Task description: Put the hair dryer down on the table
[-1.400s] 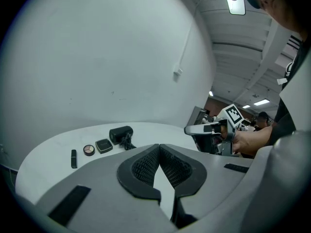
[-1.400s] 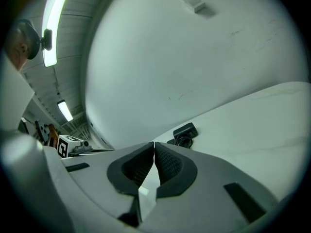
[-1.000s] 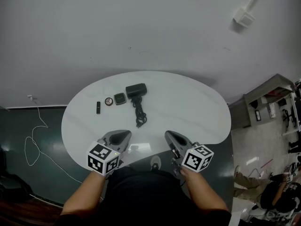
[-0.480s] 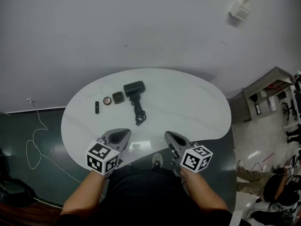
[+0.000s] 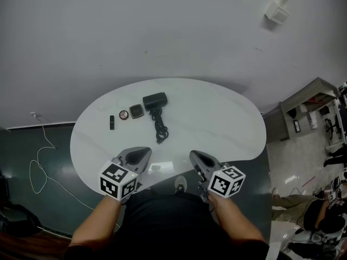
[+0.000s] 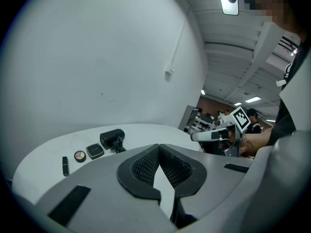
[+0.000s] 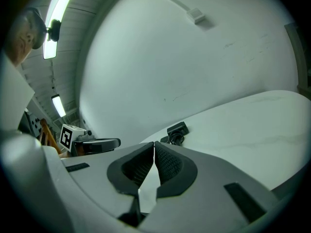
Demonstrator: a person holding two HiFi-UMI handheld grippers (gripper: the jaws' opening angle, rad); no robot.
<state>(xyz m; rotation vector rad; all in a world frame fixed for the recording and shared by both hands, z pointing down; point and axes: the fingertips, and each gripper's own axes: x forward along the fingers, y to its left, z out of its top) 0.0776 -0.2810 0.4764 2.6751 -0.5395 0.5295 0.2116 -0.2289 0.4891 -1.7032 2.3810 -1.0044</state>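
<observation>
Head view, hair dryer (image 5: 155,101) lying on the far part of the white table (image 5: 227,118), cord (image 5: 160,128) trailing nearward, compact (image 5: 136,111), palette (image 5: 124,115) and lipstick (image 5: 113,123) just left, left gripper view, left gripper (image 6: 158,147) clenched on nothing, right gripper view, right gripper (image 7: 154,144) clenched, empty, dryer well beyond both.

Left gripper (image 5: 143,154), right gripper (image 5: 193,156): smooth grey plastic shells, curved jaws lined with black ribbed pads (image 6: 144,166). Black rectangular strips (image 6: 71,205) on shells. White cube (image 5: 118,181) with black square markers behind each. Black top (image 5: 168,221), forearms uncovered.
</observation>
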